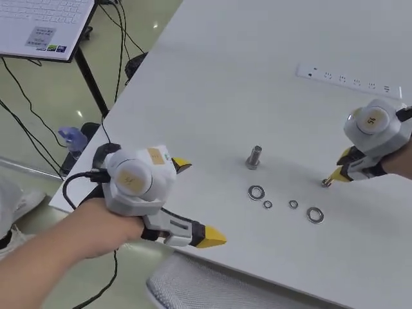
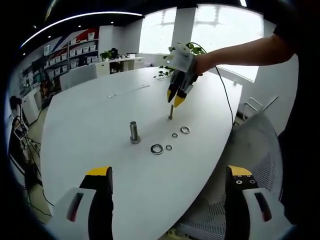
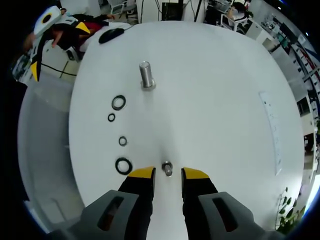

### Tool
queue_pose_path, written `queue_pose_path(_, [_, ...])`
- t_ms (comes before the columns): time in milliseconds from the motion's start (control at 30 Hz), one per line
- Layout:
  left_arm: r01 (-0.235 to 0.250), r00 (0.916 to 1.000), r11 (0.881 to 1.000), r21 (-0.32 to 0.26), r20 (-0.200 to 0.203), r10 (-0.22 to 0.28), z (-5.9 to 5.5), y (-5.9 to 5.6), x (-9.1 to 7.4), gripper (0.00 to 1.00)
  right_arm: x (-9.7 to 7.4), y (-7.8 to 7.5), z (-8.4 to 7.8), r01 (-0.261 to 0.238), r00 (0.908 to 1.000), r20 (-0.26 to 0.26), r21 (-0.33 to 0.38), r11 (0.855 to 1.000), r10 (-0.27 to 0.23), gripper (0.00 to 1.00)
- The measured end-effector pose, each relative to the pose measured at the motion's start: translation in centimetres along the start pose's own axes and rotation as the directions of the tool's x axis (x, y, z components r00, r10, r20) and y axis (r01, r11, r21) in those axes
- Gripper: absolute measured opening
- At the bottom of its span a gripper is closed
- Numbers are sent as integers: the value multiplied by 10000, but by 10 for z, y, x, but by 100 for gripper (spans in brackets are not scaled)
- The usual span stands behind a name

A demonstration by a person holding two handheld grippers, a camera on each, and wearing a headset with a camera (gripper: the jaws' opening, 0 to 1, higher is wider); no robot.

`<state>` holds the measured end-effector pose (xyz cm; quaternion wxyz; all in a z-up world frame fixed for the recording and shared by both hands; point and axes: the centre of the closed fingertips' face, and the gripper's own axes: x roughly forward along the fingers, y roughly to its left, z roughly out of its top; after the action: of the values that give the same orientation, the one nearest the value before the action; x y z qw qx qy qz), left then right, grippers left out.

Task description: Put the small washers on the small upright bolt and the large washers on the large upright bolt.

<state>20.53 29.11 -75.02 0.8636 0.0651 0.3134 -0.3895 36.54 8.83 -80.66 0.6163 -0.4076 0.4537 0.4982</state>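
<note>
1. Looking down in the head view, you hold the left claw (image 1: 197, 201) spread wide over the near left edge of the bench (image 1: 225, 84), gripping nothing. Your right claw (image 1: 339, 168) points down at the right, its tips just beside the small bolt (image 1: 326, 183), which stands upright on the bench. The large bolt (image 1: 253, 157) stands upright to its left, well apart. Nearer than the bolts, the large washers (image 1: 256, 192) and the small washers (image 1: 267, 205) lie flat in a loose row, one large at each end and the two small between. A power strip (image 1: 347, 80) lies at the far right.
2. In the left gripper view, your jaws stand wide and empty. Beyond them the large bolt (image 2: 134, 132) is upright, the washers lie flat near it, and the right claw (image 2: 177, 95) hangs just above the small bolt (image 2: 170, 112).
3. In the right gripper view, your jaws are narrow, with the small bolt (image 3: 167, 168) upright between the yellow tips. Bare bench shows on both sides of it, so nothing is clamped. All four washers lie flat to the left, off both bolts.
</note>
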Motion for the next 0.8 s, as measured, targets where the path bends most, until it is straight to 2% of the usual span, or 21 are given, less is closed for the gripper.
queue_pose_path(133, [37,9999,9997,256,138,-41,6,-4,-1,94,-1,6,2,9,10000,48,-99,10000,-8,22])
queue_pose_path(300, [61,9998,9998,163,174,-64,7,-7,0,93,-5,15,11,50,9993,365,-371,9993,-36,22])
queue_pose_path(467, [70,9999,9997,215,135,-73,7,-9,-1,93,-3,33,17,-229,9985,472,-675,9975,261,23])
queue_pose_path(800, [71,10000,9995,309,-34,-70,2,-9,-2,92,10,65,23,-699,9956,580,-731,9949,742,23])
